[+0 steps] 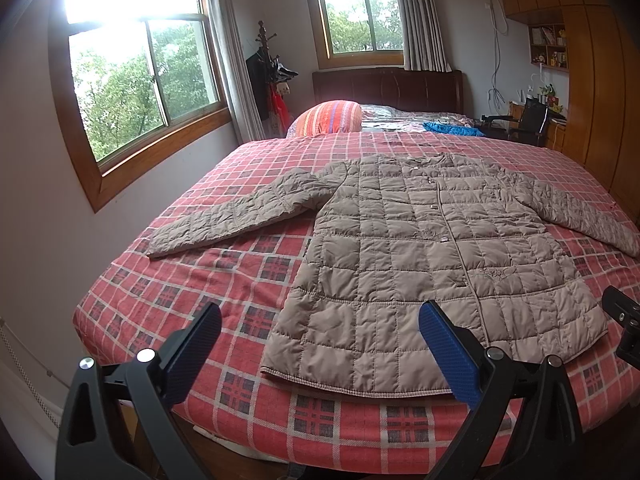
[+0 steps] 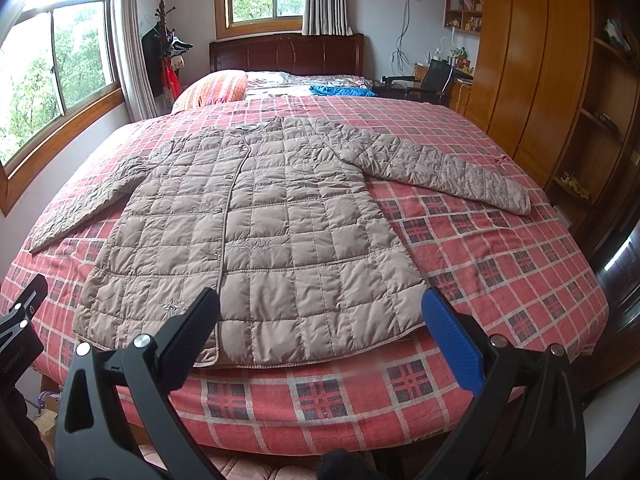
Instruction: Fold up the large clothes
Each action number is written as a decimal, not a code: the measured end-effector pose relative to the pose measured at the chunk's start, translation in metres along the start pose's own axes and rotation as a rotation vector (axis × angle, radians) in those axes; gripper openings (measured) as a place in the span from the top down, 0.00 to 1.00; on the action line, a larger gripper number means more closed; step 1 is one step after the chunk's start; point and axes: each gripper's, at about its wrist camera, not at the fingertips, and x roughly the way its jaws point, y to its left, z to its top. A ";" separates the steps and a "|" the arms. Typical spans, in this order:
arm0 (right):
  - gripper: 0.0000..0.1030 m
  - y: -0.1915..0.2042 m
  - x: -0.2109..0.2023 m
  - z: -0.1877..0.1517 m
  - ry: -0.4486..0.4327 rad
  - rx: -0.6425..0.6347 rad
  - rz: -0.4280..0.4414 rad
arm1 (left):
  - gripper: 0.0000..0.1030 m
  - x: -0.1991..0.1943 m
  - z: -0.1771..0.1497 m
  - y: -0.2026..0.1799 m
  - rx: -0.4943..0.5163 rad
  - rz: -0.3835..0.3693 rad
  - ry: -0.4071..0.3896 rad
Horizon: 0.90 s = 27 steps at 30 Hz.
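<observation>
A beige quilted jacket [image 1: 432, 248] lies flat and face up on the bed [image 1: 192, 280], which is covered by a red plaid sheet. Its hem runs along the bed's near edge and its collar points toward the dark wooden headboard [image 1: 388, 88]. Both sleeves are spread outward: 1 reaches toward the bed's left edge under the window [image 1: 136, 80], the other toward the right edge beside the wooden wardrobe [image 2: 532, 72].

The left gripper [image 1: 320, 344] hovers off the near edge, its 2 fingers spread wide and holding nothing; the blue-padded finger [image 1: 448, 356] sits in front of the jacket's hem, though whether it touches the fabric cannot be told. The right gripper [image 2: 320, 340] is likewise spread wide and empty, with both fingers framing the right half of the hem from just beyond the near edge.

At the head of the bed sit an orange striped pillow [image 2: 216, 88] near the left corner and a blue cloth [image 2: 340, 91] toward the right. A coat rack [image 2: 164, 40] stands in the room's corner between the 2 windows
</observation>
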 end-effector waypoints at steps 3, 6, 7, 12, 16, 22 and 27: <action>0.03 0.000 0.000 0.000 0.001 0.001 0.000 | 0.04 0.000 0.000 0.000 0.001 0.000 0.000; 0.03 0.005 0.001 -0.003 0.000 0.000 0.000 | 0.04 0.000 0.000 0.001 -0.002 0.001 0.000; 0.03 0.005 0.001 -0.004 0.000 0.000 -0.001 | 0.04 0.000 0.000 0.001 -0.002 0.001 0.000; 0.03 0.005 0.001 -0.003 0.001 0.000 0.001 | 0.04 0.001 0.001 0.000 -0.002 0.000 0.000; 0.03 0.005 0.001 -0.003 0.002 0.000 0.000 | 0.04 0.001 0.001 0.001 -0.001 0.000 0.000; 0.03 0.007 0.002 -0.003 0.006 0.002 0.001 | 0.04 0.001 0.000 0.001 0.000 -0.002 0.001; 0.03 0.009 0.004 -0.003 0.003 0.003 -0.001 | 0.04 0.002 0.000 0.001 -0.001 -0.002 0.002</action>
